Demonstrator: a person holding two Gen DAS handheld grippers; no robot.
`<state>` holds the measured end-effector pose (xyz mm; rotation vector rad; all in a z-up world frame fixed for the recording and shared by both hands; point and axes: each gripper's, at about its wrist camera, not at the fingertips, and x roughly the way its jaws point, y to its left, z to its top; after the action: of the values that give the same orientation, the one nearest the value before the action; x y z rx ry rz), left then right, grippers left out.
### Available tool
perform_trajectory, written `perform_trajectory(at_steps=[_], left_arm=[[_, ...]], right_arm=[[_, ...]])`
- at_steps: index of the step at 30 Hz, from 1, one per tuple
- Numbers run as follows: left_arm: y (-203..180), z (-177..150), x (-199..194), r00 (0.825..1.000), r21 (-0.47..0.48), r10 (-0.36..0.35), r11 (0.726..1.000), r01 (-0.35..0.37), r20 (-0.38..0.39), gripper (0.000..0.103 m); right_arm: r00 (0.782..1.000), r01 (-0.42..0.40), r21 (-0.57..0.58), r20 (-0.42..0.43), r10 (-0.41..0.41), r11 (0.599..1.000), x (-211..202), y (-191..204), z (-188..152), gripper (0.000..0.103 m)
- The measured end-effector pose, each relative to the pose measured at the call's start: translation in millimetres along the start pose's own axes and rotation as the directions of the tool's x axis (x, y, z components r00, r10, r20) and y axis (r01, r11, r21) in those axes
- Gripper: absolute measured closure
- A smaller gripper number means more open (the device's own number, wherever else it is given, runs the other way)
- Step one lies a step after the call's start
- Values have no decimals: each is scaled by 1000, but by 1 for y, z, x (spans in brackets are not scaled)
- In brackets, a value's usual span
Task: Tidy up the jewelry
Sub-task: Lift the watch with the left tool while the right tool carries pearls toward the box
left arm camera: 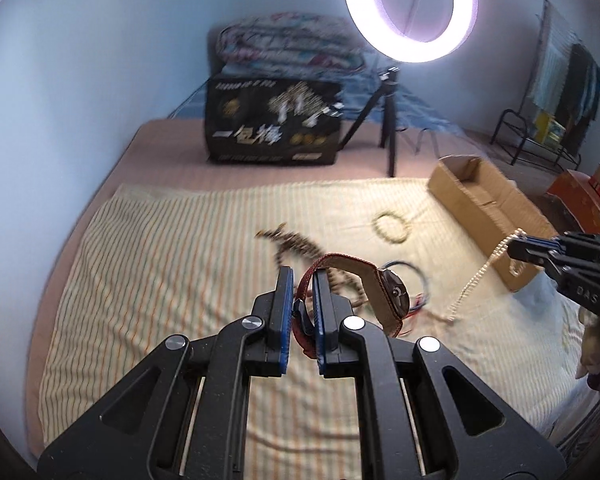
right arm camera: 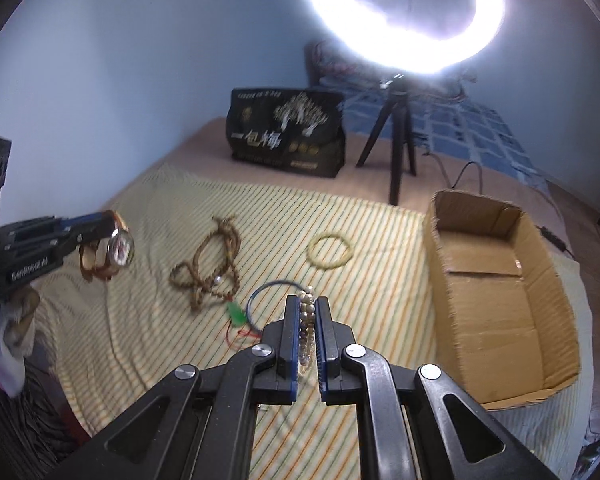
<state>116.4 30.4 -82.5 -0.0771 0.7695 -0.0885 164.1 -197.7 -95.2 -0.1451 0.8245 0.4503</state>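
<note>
My left gripper [left arm camera: 303, 276] is shut on the red strap of a wristwatch [left arm camera: 394, 294] and holds it above the striped cloth [left arm camera: 160, 264]; it also shows at the left of the right wrist view [right arm camera: 96, 226], with the watch [right arm camera: 118, 248] hanging from it. My right gripper [right arm camera: 307, 304] is shut on a pearl bead strand [right arm camera: 306, 320]; in the left wrist view the right gripper [left arm camera: 516, 246] holds the strand [left arm camera: 476, 276] dangling beside the open cardboard box [left arm camera: 488, 204]. The box [right arm camera: 496, 300] is empty. A brown bead necklace [right arm camera: 210, 260], a green bangle [right arm camera: 331, 251] and a blue cord with a green pendant [right arm camera: 256, 304] lie on the cloth.
A black printed bag [right arm camera: 286, 132] and a ring light on a tripod [right arm camera: 396, 136] stand behind the cloth. Folded quilts [left arm camera: 288, 46] lie at the far end of the bed. A clothes rack [left arm camera: 556, 92] stands at the right wall.
</note>
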Motion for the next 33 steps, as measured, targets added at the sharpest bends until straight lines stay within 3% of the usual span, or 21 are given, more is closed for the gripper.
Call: perform_trajectory(at_steps=[11, 24, 33], left_arm=[[-63, 12, -11, 996, 108, -60, 993, 53, 59, 96], [-125, 28, 2, 991, 161, -133, 979, 127, 29, 96], [-161, 52, 25, 987, 189, -160, 970, 153, 23, 96]], right_arm=[[996, 61, 48, 64, -64, 997, -25, -29, 5, 98], [969, 208, 123, 108, -221, 970, -47, -74, 13, 98], [955, 252, 155, 119, -271, 955, -53, -99, 16, 99]])
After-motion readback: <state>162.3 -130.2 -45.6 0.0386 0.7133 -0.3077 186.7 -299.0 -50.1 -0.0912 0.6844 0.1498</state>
